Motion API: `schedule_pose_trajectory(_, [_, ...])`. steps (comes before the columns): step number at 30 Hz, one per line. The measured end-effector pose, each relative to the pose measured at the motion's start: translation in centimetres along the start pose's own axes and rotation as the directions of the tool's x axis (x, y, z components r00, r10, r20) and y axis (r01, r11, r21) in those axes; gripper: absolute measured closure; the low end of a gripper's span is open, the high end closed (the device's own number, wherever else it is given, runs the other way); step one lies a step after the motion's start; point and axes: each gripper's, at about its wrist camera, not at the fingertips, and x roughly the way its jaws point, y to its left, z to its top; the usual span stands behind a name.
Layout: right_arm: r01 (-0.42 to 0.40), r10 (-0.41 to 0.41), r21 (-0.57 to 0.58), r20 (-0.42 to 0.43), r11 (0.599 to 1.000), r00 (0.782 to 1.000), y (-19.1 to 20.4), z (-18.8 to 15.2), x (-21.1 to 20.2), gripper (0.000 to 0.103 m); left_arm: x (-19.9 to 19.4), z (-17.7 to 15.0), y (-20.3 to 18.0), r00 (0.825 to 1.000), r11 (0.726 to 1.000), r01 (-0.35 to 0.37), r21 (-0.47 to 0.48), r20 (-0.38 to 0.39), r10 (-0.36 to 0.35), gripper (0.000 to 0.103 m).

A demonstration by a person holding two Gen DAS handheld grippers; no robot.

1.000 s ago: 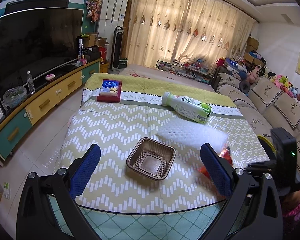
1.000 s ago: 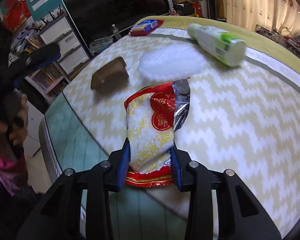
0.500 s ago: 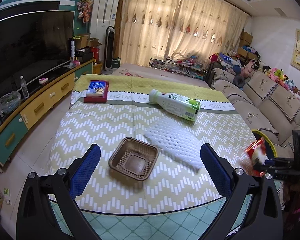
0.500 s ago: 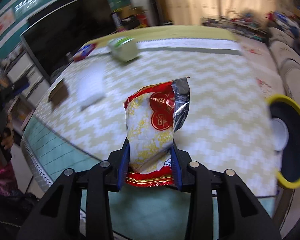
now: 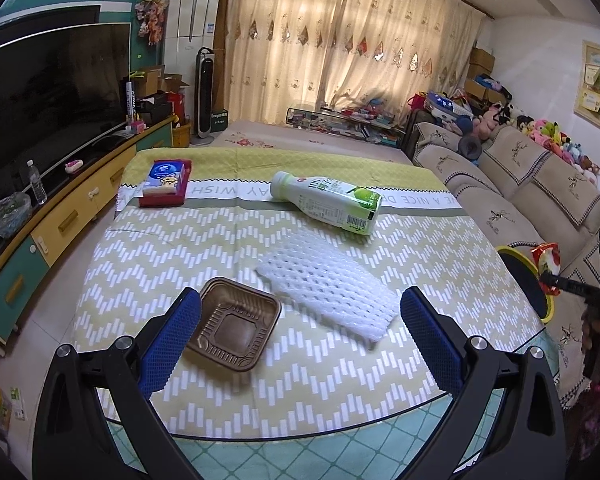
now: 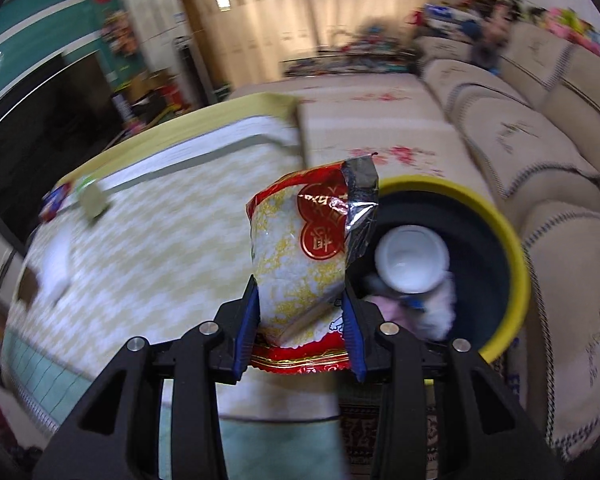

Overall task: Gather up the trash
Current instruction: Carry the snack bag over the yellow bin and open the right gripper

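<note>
STEP: carrying trash to bin | right tongs [image 6: 300, 312] pinch crinkled red-and-white foil snack bag [image 6: 300, 256] beside round yellow-rimmed dark bin [image 6: 516, 248] | left tongs [image 5: 300, 344] spread, empty, over tabletop [image 5: 160, 248] | NEXT: likely centre bag over bin, release | BIN: white paper cup [image 6: 412, 256], pale crumpled scraps | brown square plastic tray [image 5: 236, 326]: empty

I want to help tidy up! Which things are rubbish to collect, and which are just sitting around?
Rubbish job: snack bag in right gripper, bin, brown tray, foam net, bottle.

Just lying about: tissue box, sofa, TV.
</note>
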Motion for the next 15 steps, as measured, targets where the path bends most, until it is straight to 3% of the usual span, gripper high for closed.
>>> schedule_pose_trajectory(8, [0.086,-0.081,0.089,-0.056,0.992,0.995,-5.5,0.8,4.1,0.065,1.1,0.5,-0.9,1.0,1.0,-0.001,0.02,-0.021,0.002,0.005])
schedule_pose_trajectory(11, [0.106,-0.099,0.106,-0.071,0.989,0.993,-6.9,0.8,5.4,0.057,1.6,0.7,-1.5,1.0,1.0,0.0,0.03,-0.029,0.001,0.005])
schedule_pose_trajectory(13, [0.127,-0.119,0.122,-0.072,0.984,0.99,-7.8,0.7,5.9,0.043,1.8,0.7,-1.8,0.999,0.999,0.004,0.035,-0.034,-0.003,0.005])
schedule_pose_trajectory(15, [0.152,-0.143,0.134,-0.072,0.979,0.987,-8.2,0.5,5.9,0.041,2.0,0.8,-2.1,0.999,0.999,0.005,0.042,-0.035,-0.003,0.005])
